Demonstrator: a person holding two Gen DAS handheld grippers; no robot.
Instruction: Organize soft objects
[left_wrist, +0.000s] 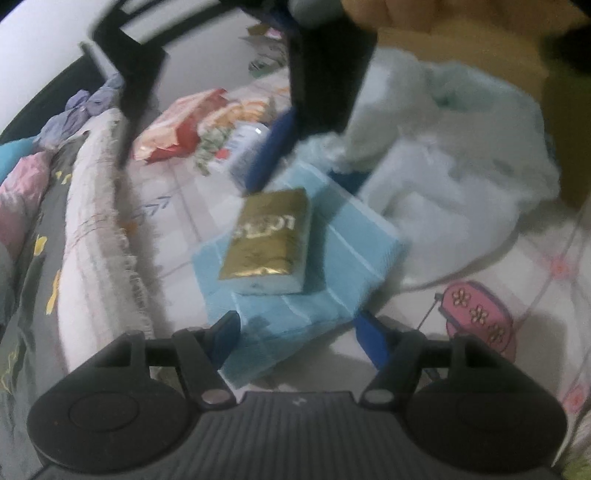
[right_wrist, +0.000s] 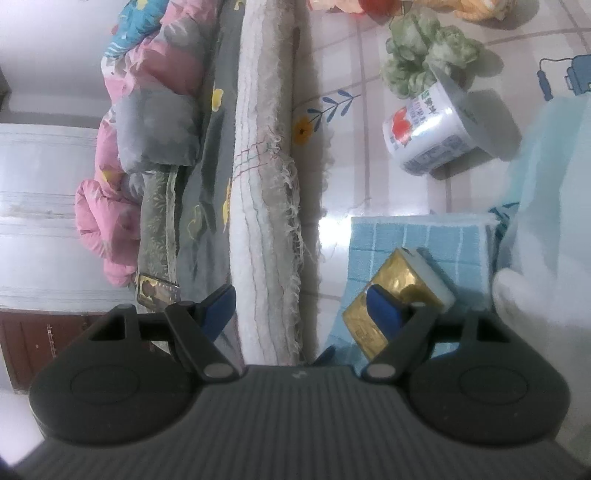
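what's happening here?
A person holds a two-finger gripper in each hand over a bed sheet. The left gripper is open around the near edge of a folded blue towel; a gold tissue pack lies on the towel. The right gripper hovers open above it, holding nothing. A yogurt cup lies tipped nearby.

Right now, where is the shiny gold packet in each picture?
Left wrist view: the gold packet lies in the middle, on the blue towel.
Right wrist view: the gold packet is at lower right, partly behind a blue fingertip, on the same blue towel.
Shared landmark: the white yogurt cup lying on its side beyond the towel.
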